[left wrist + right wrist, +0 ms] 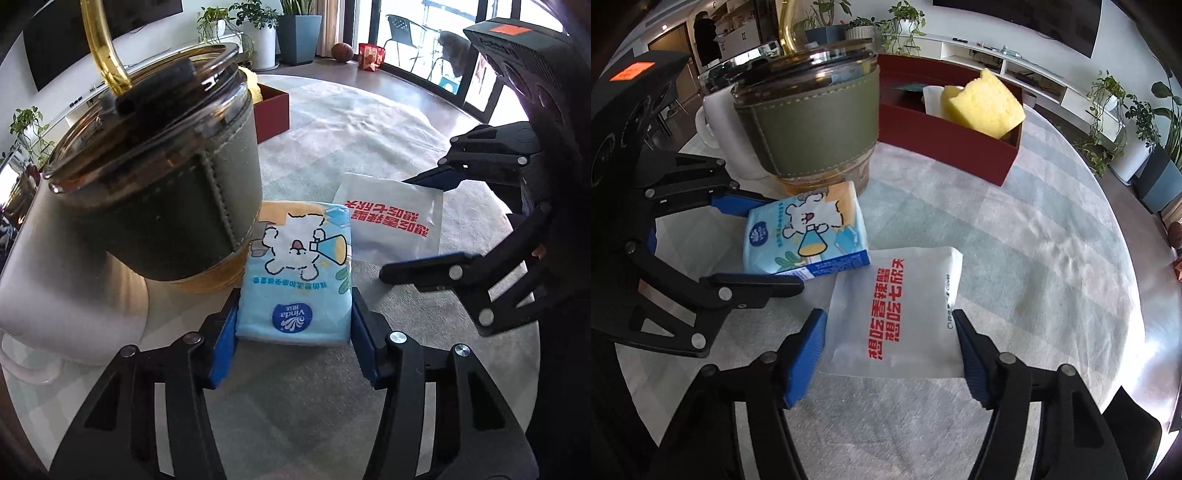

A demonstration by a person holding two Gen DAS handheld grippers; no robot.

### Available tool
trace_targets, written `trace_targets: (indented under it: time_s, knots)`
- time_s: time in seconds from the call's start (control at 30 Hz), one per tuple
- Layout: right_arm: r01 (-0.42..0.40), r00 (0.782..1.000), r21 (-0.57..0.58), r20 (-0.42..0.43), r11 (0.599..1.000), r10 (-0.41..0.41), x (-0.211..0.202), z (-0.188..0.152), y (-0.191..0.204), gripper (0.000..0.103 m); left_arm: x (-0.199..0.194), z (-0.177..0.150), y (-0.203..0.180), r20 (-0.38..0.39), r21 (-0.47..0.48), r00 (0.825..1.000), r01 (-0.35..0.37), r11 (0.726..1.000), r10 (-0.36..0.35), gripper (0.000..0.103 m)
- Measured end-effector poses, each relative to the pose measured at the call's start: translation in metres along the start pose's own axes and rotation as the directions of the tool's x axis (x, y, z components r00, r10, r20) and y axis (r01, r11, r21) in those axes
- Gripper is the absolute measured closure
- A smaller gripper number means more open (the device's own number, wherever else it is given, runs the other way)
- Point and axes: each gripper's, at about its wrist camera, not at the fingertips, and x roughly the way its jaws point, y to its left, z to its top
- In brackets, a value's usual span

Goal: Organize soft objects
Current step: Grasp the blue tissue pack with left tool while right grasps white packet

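Note:
A blue Vinda tissue pack (295, 273) with a cartoon bear lies on the table between the fingers of my left gripper (293, 314), whose pads press its sides. It also shows in the right wrist view (805, 232). A white packet with red characters (897, 314) lies beside it, between the fingers of my right gripper (888, 328), which touch its edges. That packet shows in the left wrist view (391, 221), with the right gripper (410, 229) around it. A yellow sponge (982, 99) sits in a dark red box (945, 144).
A glass tumbler with a green sleeve and gold straw (166, 177) stands right behind the tissue pack, also in the right wrist view (812, 122). A white mug (70, 277) stands at its left. The round table has a pale checked cloth (1034, 240).

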Motion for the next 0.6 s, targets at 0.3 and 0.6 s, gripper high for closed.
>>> trace_targets:
  time_s: [0.3,0.6]
  knots:
    - [0.006,0.999,0.029,0.034,1.0,-0.007,-0.015,-0.003,-0.002,0.049,-0.033,-0.024,0.005,0.066,-0.043,0.998,0.012,0.999,-0.01,0.053]
    - [0.014,0.994,0.05,0.108,0.999,-0.02,-0.055,-0.009,0.012,0.049,-0.107,-0.055,0.031,0.145,-0.14,0.987,-0.042,0.989,0.063,0.053]
